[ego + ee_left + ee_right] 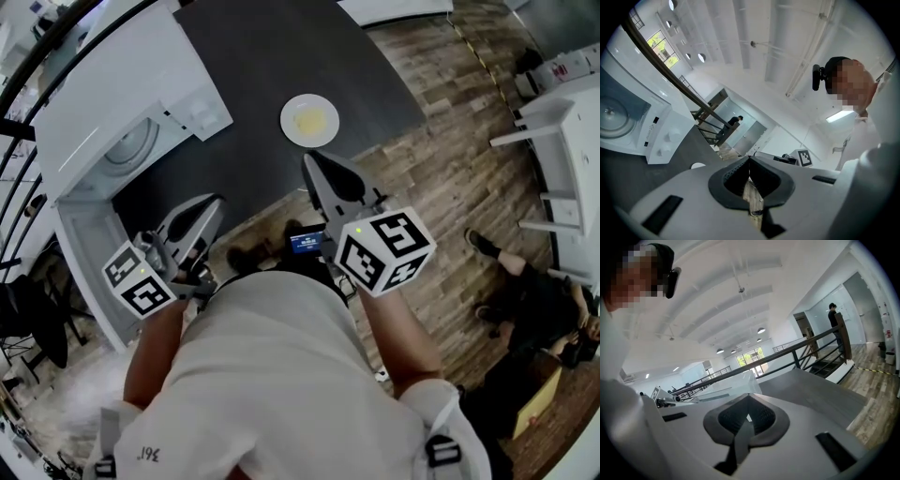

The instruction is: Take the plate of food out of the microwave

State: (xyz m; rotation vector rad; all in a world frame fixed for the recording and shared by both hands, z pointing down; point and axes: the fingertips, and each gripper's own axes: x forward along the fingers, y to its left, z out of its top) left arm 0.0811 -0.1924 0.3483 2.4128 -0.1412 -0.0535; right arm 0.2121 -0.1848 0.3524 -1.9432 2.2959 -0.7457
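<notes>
The white plate of yellow food (pixel 309 120) rests on the dark table (pixel 272 56), outside the white microwave (pixel 131 103) at the table's left end. The microwave's door (pixel 89 248) hangs open and its glass turntable (pixel 129 148) is bare. In the left gripper view the microwave (pixel 633 119) is at the left and the plate (pixel 697 165) shows as a small white sliver. My left gripper (pixel 211 202) (pixel 750 159) is shut on nothing, held near my body below the microwave. My right gripper (pixel 314 161) (pixel 748 397) is also shut and empty, short of the plate.
A person (pixel 530 286) sits on the wooden floor at the right. A white shelf unit (pixel 562 141) stands at the right edge. A dark railing (pixel 23 141) runs behind the microwave. Another person (pixel 833 315) stands far off by a door.
</notes>
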